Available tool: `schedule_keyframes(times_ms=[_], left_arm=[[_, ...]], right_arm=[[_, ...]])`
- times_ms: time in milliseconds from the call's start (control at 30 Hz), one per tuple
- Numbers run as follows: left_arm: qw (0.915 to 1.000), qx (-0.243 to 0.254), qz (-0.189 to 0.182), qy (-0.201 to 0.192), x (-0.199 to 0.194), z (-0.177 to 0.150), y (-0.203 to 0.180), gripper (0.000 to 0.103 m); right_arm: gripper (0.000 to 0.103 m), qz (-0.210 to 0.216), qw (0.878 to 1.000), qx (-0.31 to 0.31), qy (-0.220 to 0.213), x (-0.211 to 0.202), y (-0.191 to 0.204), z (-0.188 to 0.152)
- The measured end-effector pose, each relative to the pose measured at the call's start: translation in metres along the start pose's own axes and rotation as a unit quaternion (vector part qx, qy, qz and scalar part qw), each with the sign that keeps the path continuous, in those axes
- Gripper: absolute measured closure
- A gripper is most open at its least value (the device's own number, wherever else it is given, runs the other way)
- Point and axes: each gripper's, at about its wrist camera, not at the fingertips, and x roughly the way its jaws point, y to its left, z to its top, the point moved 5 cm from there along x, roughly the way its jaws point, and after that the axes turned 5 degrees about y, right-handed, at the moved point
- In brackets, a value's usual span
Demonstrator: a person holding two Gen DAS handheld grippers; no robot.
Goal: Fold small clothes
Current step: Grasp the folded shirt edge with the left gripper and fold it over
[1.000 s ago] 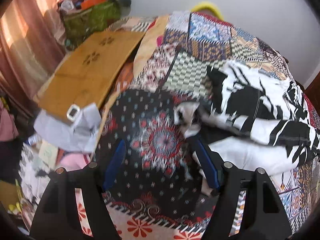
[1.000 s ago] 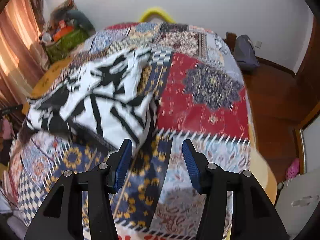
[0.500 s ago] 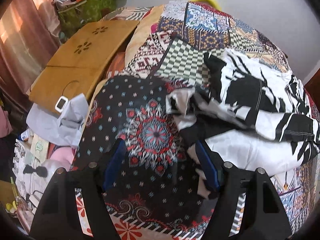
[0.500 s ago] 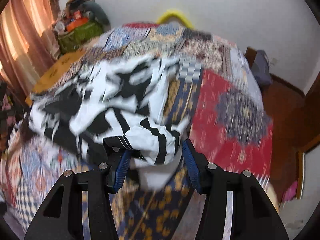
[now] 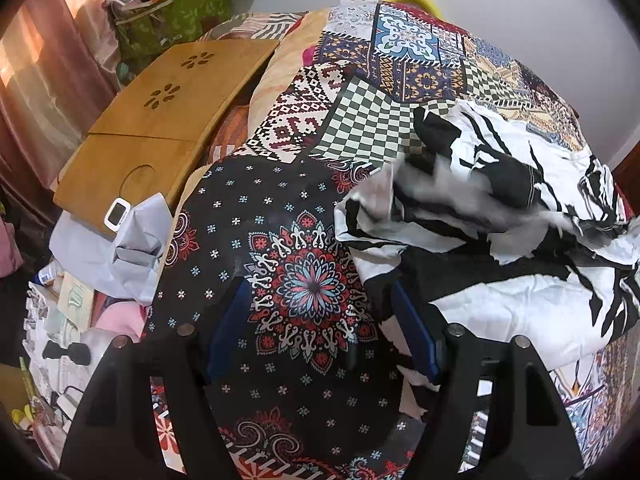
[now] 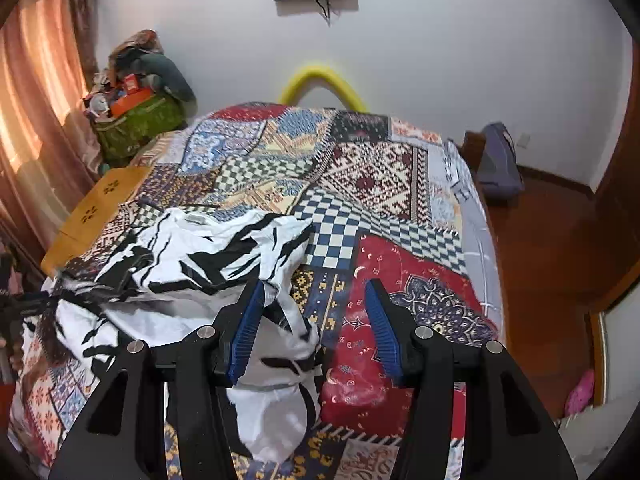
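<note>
A black-and-white patterned garment (image 5: 500, 220) lies crumpled on the patchwork bedspread (image 5: 296, 232). In the left wrist view it is at the right, its edge against the right blue finger pad (image 5: 414, 334). My left gripper (image 5: 320, 320) is open above the bedspread, holding nothing. In the right wrist view the garment (image 6: 192, 264) spreads left of centre, and a white part drapes between the fingers beside the left pad (image 6: 246, 330). My right gripper (image 6: 316, 328) is open, over the garment's right edge.
A wooden lap table (image 5: 160, 120) and grey cloth with a small white device (image 5: 117, 212) lie at the bed's left edge. A green bag (image 6: 136, 124) stands by the curtain. A yellow hoop (image 6: 320, 80) is behind the bed. Wooden floor (image 6: 540, 240) lies right.
The right gripper has risen and pulled back, and the garment's right part now drapes between its fingers. The garment's left part has bunched up toward the left gripper's right finger.
</note>
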Motion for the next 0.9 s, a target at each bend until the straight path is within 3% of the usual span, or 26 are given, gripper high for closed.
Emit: schedule_keyframes(times_ms=[133,200,467,600,700,833,900], left_arm=[[0.9999,-0.007,-0.011,0.000,0.003,0.005,-0.001,0.031],[0.9999,-0.006,-0.009,0.003,0.007,0.009,-0.002,0.031],[0.9984,-0.033,-0.045,0.009,0.022,0.043,-0.005,0.031],[0.9991,-0.016,-0.034,0.020,0.038,0.057,-0.015,0.031],[0.9991,0.007,-0.030,0.030,0.053,0.061,-0.028,0.032],[0.9987,0.019,-0.027,0.040,0.069,0.063,-0.038,0.041],[0.9984,0.025,-0.033,0.039,0.074,0.066,-0.045,0.055]], right_arm=[[0.049,0.022,1.000,0.000,0.013,-0.002,0.001,-0.016],[0.040,0.025,0.999,-0.004,0.021,0.002,0.001,-0.025],[0.040,0.040,0.997,-0.006,0.061,0.031,0.005,-0.047],[0.039,0.076,0.994,0.007,0.077,0.042,0.010,-0.053],[0.039,0.074,0.994,-0.004,0.076,0.045,0.014,-0.058],[0.039,0.052,0.996,-0.008,0.077,0.061,0.012,-0.052],[0.039,0.054,0.996,0.001,0.070,0.068,0.009,-0.045]])
